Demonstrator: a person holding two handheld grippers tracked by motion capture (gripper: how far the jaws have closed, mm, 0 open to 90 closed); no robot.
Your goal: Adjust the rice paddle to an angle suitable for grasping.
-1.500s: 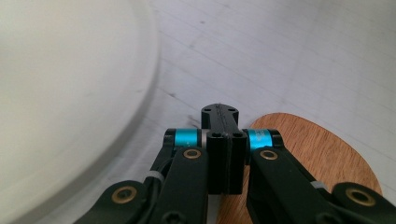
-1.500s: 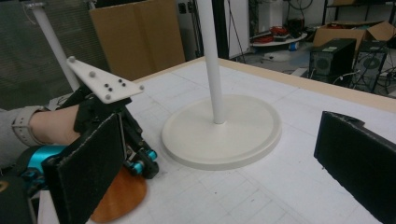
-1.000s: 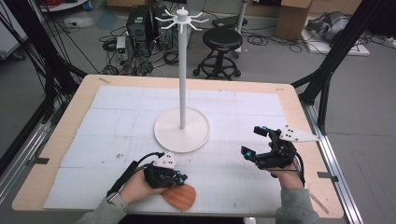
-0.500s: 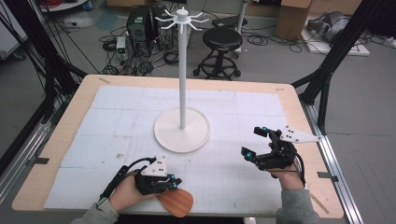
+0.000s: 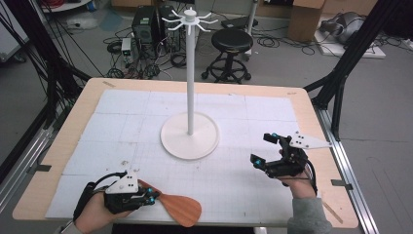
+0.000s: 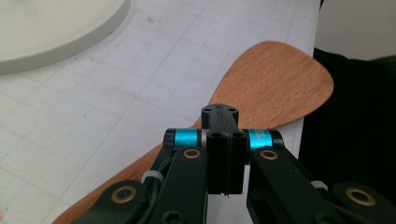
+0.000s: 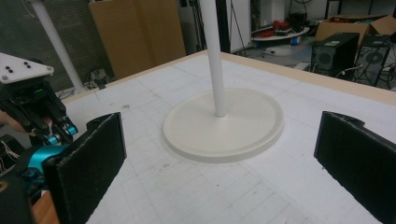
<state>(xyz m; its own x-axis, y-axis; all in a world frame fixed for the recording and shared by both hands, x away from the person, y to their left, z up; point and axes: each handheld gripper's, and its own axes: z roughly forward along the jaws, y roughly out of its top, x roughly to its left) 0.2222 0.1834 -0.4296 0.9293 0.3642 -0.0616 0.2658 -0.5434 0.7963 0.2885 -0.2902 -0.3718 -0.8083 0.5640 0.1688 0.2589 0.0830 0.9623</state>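
High view: a wooden spatula (image 5: 178, 208) is held by the left gripper (image 5: 152, 198) at the near edge of the table (image 5: 58, 146), its broad blade reaching past that edge toward the person. In the left gripper view the jaws are seen pressed together on the spatula's handle (image 6: 140, 173), with the blade (image 6: 275, 84) extending well beyond the fingertips. The right gripper (image 5: 265, 150) is held just above the mat at the right, its jaws wide apart and nothing between them; in the right gripper view its pads (image 7: 91, 161) frame the round base of the white stand (image 7: 224, 123), well apart from it.

Risks judged from this position:

1. The handle is clamped close to the blade's neck, so much of the weight lies ahead of the grip. A pivot or droop of the blade between the pads is to be expected if the hand is swung quickly.
2. If the spatula is meant for one of the hooks at the top of the stand (image 5: 190, 19), the pole could be struck by the blade on the way up, and the stand tipped or shifted on its base.
3. Whether a hanging hole exists at the handle's end cannot be told; that end is hidden under the gripper.
4. If the grip slips here, the spatula would likely fall off the table edge rather than onto the mat.
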